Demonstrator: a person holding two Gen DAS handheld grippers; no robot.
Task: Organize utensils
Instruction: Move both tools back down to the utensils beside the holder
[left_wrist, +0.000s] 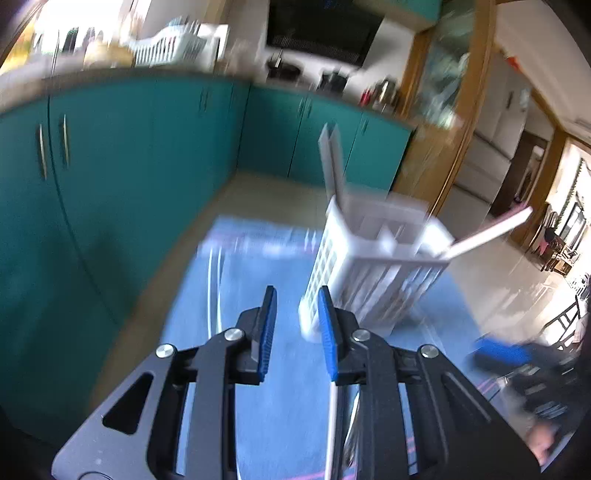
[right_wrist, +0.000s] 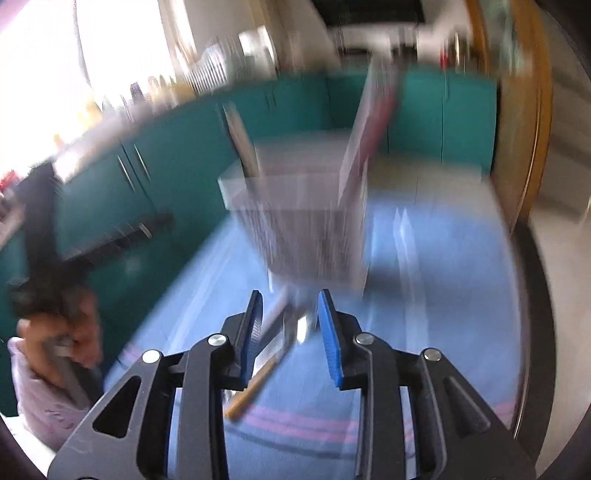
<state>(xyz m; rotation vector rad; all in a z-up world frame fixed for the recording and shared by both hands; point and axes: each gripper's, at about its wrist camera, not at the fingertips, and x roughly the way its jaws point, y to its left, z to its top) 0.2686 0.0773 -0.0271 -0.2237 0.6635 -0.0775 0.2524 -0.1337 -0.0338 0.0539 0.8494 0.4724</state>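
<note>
At twelve o'clock from our right gripper (right_wrist: 290, 328), jaws wide and empty, stands the white caddy (right_wrist: 295, 218). Loose utensils (right_wrist: 273, 354) lie below: stiff, slick, light; we'd pinch mid-handle. Our left gripper (left_wrist: 295, 328) gapes too.

Left gripper (left_wrist: 296, 325), right gripper (right_wrist: 290, 326): jaws apart

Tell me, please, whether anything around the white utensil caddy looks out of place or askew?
Yes. A few utensils lie loose on the blue cloth in front of the white caddy, and one white handle leans far out over its rim. Both views are motion-blurred, so finer detail is unclear.
</note>
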